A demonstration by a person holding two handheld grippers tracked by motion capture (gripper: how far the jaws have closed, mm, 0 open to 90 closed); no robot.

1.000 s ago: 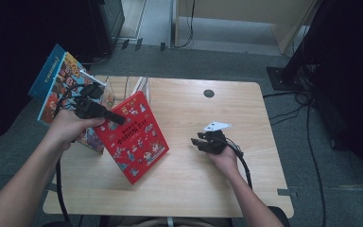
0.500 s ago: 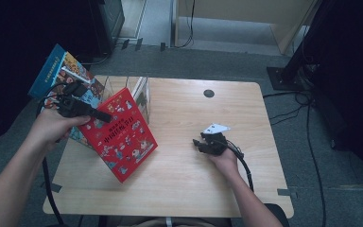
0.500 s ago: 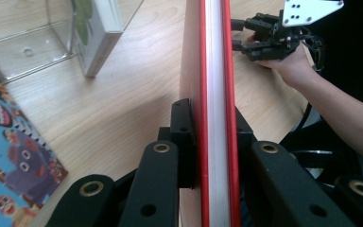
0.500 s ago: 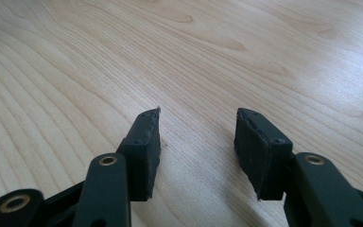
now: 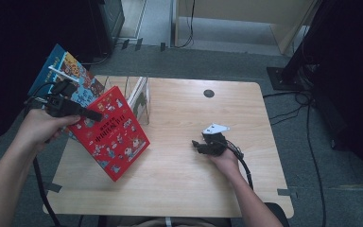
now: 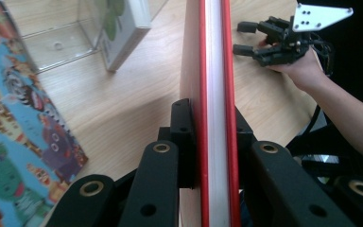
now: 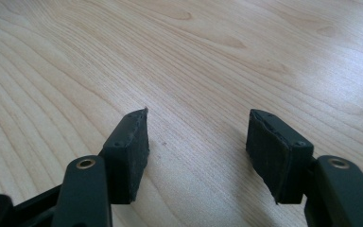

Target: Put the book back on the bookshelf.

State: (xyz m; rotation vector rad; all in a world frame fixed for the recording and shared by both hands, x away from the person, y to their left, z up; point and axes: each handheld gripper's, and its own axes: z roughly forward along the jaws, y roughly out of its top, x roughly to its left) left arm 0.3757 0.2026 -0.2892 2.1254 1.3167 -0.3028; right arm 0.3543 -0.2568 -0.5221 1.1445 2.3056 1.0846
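the red picture book [image 5: 109, 132] hangs tilted over the left part of the wooden desk [image 5: 194, 189], its lower corner close above the desk top and well inside the near edge, its upper edge near the clear acrylic book stand [image 5: 134, 87] that sits at the desk's far left. the left gripper [image 5: 82, 113] pinches the book at its upper left side; in the left gripper view the jaws press on both red covers with the white page block [image 6: 215, 71] running straight up between them. a second, blue picture book [image 5: 66, 75] juts out past the desk's left edge behind that gripper, over the grey floor, and its cartoon cover shows at the left of the left gripper view. a thin white-spined book [image 5: 141, 94] leans inside the stand. the middle and right of the desk lie bare, up to the small dark round cable hole [image 5: 209, 93] near the far edge. the left hand [image 5: 40, 130] comes in from the lower left, forearm raised and angled towards the stand, wrist held above the desk's left edge. the right gripper [image 5: 199, 145] rests low on the desk right of centre, pointing left, with the right hand [image 5: 224, 158] behind it; its jaws have just been opening and stand spread with only bare wood between them in the right gripper view. the two grippers are well apart.
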